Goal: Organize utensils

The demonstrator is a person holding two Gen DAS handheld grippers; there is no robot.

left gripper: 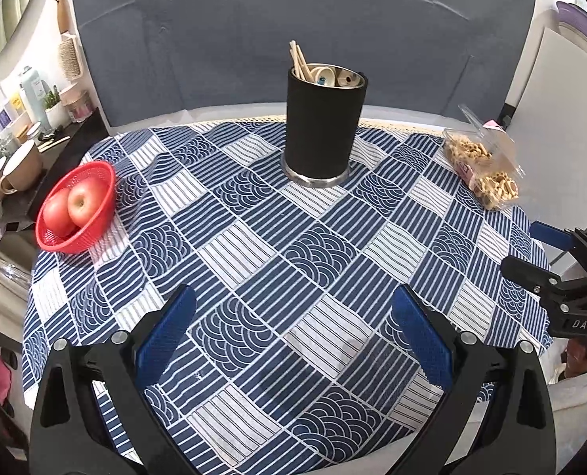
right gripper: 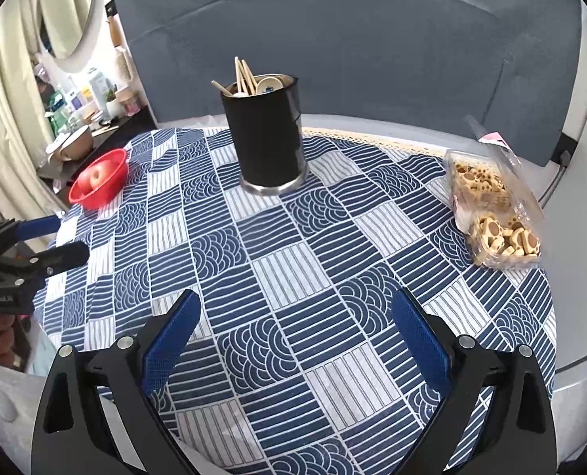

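A black cylindrical utensil holder (left gripper: 322, 130) stands upright at the far middle of the table; it also shows in the right wrist view (right gripper: 268, 142). Wooden chopsticks (left gripper: 299, 59) and ceramic spoons (left gripper: 331, 76) stick out of it, seen also as chopsticks (right gripper: 244, 75) and spoons (right gripper: 269, 84) in the right wrist view. My left gripper (left gripper: 293, 308) is open and empty above the near tablecloth. My right gripper (right gripper: 295, 310) is open and empty too, and it shows at the right edge of the left wrist view (left gripper: 531, 249). No loose utensil lies on the cloth.
A red basket (left gripper: 80, 208) with two apples sits at the left edge. An open clear box of biscuits (right gripper: 491, 213) sits at the right edge. The blue patterned tablecloth (left gripper: 293, 245) covers a round table. A cluttered shelf with mugs (left gripper: 20, 168) stands left. A grey backdrop stands behind.
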